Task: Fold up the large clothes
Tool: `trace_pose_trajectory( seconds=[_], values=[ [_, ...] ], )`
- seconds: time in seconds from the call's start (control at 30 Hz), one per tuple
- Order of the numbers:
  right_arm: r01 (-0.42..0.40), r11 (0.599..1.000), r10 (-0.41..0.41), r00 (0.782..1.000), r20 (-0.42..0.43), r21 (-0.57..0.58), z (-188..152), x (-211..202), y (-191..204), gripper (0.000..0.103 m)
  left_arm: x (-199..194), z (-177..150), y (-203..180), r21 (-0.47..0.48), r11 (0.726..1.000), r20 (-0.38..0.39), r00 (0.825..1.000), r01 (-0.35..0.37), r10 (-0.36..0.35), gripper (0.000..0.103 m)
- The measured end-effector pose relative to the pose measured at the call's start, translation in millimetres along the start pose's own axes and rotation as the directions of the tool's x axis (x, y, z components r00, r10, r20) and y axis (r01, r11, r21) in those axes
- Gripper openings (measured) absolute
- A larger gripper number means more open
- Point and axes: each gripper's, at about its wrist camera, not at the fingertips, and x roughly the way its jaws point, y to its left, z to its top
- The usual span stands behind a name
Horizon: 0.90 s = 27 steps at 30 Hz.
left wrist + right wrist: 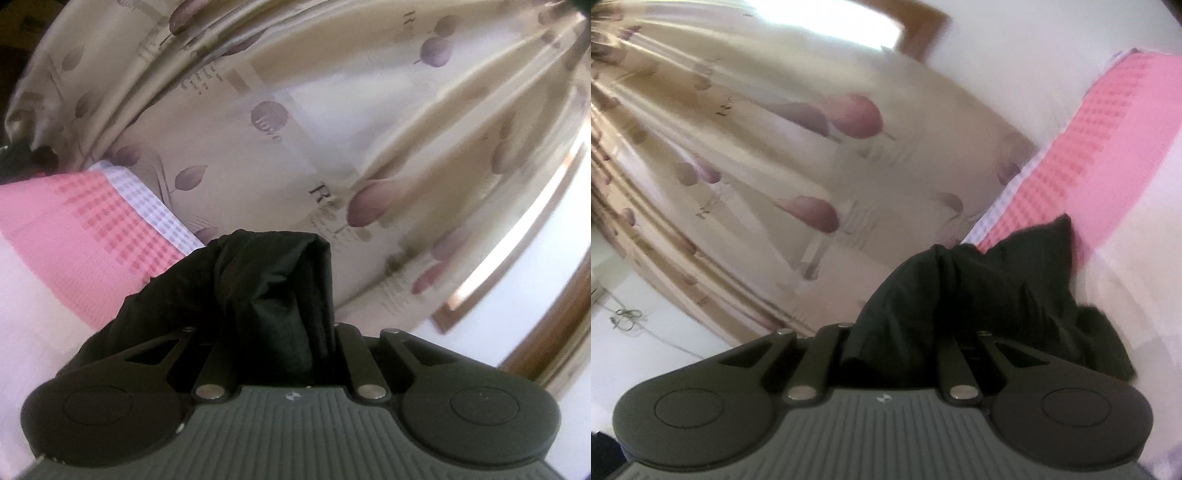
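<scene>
A black garment [266, 288] is bunched between the fingers of my left gripper [273, 314], which is shut on it; the cloth hides the fingertips and trails down to the left. In the right wrist view the same black garment [960, 295] is bunched in my right gripper [905, 317], shut on it, with cloth trailing to the right over the bed. Both grippers are raised and tilted toward the curtain.
A beige curtain with purple leaf prints [332, 129] hangs ahead, also in the right wrist view [775, 166]. A pink and white checked bed cover [85, 229] lies at the left, and at the right in the right wrist view [1108, 147]. A wood-framed window [849, 22] glows behind.
</scene>
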Motion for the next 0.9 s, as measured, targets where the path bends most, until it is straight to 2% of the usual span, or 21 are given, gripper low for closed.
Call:
trace_pose_trajectory(
  seconds=[0.23, 0.47, 0.57, 0.6, 0.63, 0.67, 0.7, 0.73, 0.8, 0.83, 0.87, 0.9],
  values=[
    [0.095, 0.994, -0.095, 0.995, -0.002, 0.057, 35.3, 58.6, -25.8, 0.011, 63.5, 8.2, 7.6, -0.004, 0.996, -0.016, 0.996, -0.089, 0.088, 0.017],
    [0.202, 0.969, -0.201, 0.979, -0.017, 0.142, 45.9, 107.9, -67.2, 0.013, 115.5, -0.9, 15.3, 0.082, 0.984, -0.018, 0.987, -0.158, 0.16, 0.025],
    [0.233, 0.959, -0.232, 0.972, -0.025, 0.163, 44.9, 123.8, -80.5, 0.016, 128.9, -4.6, 20.2, 0.091, 0.982, -0.024, 0.986, -0.165, 0.168, 0.043],
    [0.235, 0.957, -0.234, 0.972, -0.026, 0.172, 44.5, 127.7, -84.2, 0.017, 131.7, -5.0, 22.1, 0.086, 0.983, -0.027, 0.986, -0.16, 0.163, 0.057],
    [0.236, 0.955, -0.234, 0.972, -0.03, 0.181, 44.1, 131.9, -87.8, 0.021, 133.8, -5.5, 24.4, 0.077, 0.986, -0.026, 0.988, -0.15, 0.152, 0.075],
    [0.232, 0.954, -0.229, 0.973, -0.034, 0.189, 45.5, 134.6, -92.0, 0.028, 134.3, -6.3, 25.5, 0.076, 0.986, -0.011, 0.989, -0.146, 0.147, 0.084],
    [0.226, 0.954, -0.223, 0.974, -0.037, 0.199, 45.8, 136.9, -94.3, 0.033, 133.4, -7.4, 24.4, 0.087, 0.984, 0.018, 0.988, -0.155, 0.154, 0.098],
    [0.217, 0.953, -0.215, 0.976, -0.034, 0.211, 46.1, 137.9, -96.0, 0.041, 130.8, -8.9, 21.6, 0.112, 0.976, 0.066, 0.982, -0.186, 0.179, 0.103],
    [0.185, 0.957, -0.187, 0.982, -0.015, 0.223, 46.5, 137.4, -97.3, 0.061, 127.7, -9.8, 16.6, 0.17, 0.962, 0.13, 0.973, -0.214, 0.193, 0.103],
    [0.168, 0.959, -0.173, 0.985, 0.005, 0.227, 46.7, 134.9, -97.0, 0.079, 127.3, -9.2, 16.2, 0.185, 0.961, 0.126, 0.975, -0.205, 0.183, 0.103],
    [0.149, 0.961, -0.161, 0.986, 0.033, 0.232, 47.0, 131.0, -95.4, 0.088, 126.6, -9.0, 15.6, 0.193, 0.96, 0.122, 0.976, -0.202, 0.181, 0.103],
    [0.127, 0.963, -0.146, 0.987, 0.067, 0.236, 47.4, 126.1, -93.8, 0.09, 124.9, -9.7, 14.4, 0.203, 0.957, 0.125, 0.975, -0.205, 0.182, 0.103]
  ],
)
